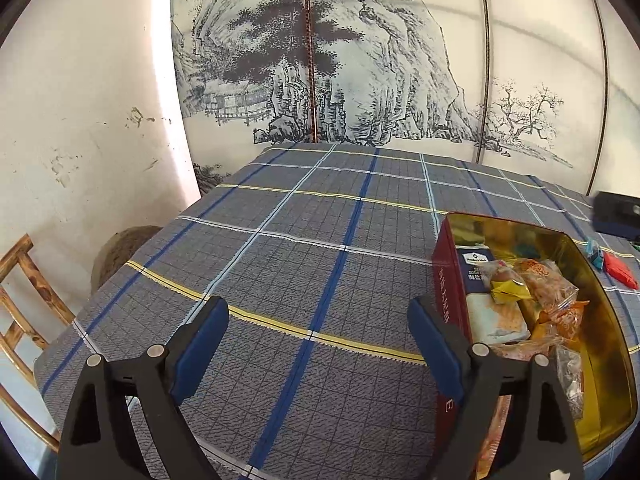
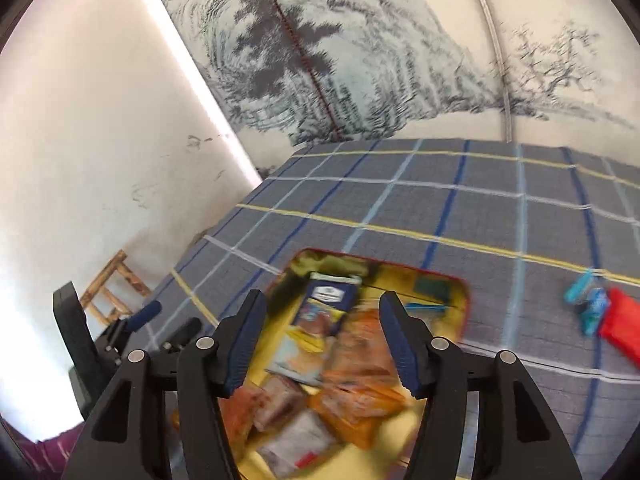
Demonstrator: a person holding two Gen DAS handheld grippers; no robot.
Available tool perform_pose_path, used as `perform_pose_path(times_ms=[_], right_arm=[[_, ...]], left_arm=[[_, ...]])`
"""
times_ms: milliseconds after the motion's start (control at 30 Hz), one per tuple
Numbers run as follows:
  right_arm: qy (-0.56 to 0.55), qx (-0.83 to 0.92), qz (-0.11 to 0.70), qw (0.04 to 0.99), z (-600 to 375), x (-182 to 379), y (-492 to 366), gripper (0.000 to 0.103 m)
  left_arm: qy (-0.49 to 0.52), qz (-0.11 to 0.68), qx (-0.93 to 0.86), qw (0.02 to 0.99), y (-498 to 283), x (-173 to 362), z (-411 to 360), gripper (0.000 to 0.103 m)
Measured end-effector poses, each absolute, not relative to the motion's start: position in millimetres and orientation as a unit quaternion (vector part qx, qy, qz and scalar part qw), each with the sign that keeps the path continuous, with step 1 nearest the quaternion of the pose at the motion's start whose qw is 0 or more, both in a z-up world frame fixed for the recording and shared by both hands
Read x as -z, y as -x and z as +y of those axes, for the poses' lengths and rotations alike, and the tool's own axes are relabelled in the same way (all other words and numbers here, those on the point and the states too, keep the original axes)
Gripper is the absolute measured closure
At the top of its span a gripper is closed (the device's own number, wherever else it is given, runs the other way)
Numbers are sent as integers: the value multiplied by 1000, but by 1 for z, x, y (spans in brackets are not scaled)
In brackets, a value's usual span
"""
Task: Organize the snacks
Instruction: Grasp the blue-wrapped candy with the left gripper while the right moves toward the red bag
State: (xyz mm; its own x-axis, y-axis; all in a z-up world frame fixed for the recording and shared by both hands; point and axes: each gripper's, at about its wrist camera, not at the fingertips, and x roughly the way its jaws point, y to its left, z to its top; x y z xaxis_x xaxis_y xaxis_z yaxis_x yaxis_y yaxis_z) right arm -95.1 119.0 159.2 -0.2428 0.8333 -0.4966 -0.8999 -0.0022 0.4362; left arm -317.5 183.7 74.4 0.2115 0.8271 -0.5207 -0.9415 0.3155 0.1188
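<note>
A red tin (image 1: pixel 440 268) with a gold inside stands open on the plaid tablecloth (image 1: pixel 304 248). It holds several wrapped snacks, among them a dark blue packet (image 1: pixel 474 268) and orange packets (image 1: pixel 560 316). My left gripper (image 1: pixel 319 308) is open above bare cloth, and its right finger is close to the tin's left wall. My right gripper (image 2: pixel 323 300) hovers open over the tin (image 2: pixel 456 280) and its snacks (image 2: pixel 360 400), with nothing pressed between the pads; this view is blurred. A red packet (image 2: pixel 624 328) and blue wrapped sweets (image 2: pixel 588 304) lie loose on the cloth to the right of the tin.
A wooden chair (image 1: pixel 24 320) stands off the table's left edge, beside a brown rounded object (image 1: pixel 120 248). A dark device (image 1: pixel 616 212) sits at the far right of the table. A white wall and a painted screen (image 1: pixel 340 60) close off the back.
</note>
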Motion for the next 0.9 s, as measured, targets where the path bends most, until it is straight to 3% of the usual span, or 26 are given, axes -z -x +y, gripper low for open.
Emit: perform_pose_path(times_ms=[133,333,433,533,667,800,900], right_arm=[[77,-646,326,686,64,-143,56,32],[143,-522,339,769,-25,-92,-26,31],[152,-475,347,794,-66,-76,-64,31],[125,-453,372,801,-96,-59,-98,31],[70,-452,399,795,-114,-45,-125,31],[57,-472,383,792,-116,-51,-125,26],[47,-489,375,786,-116,-54,-122,24]], left_arm=[[114,256,-581,764,318,-74,185,14],[65,281,-586,757,303,-83,173,15],[8,268,-565,781,276,-117,141,14],[9,259,-502,825,235,-156,120,0],[103,337,-375,858,143,-168,125,0],[243,413,-263,837,35,-141,139,2],[301,456,-250,799,-24,-103,148,18]])
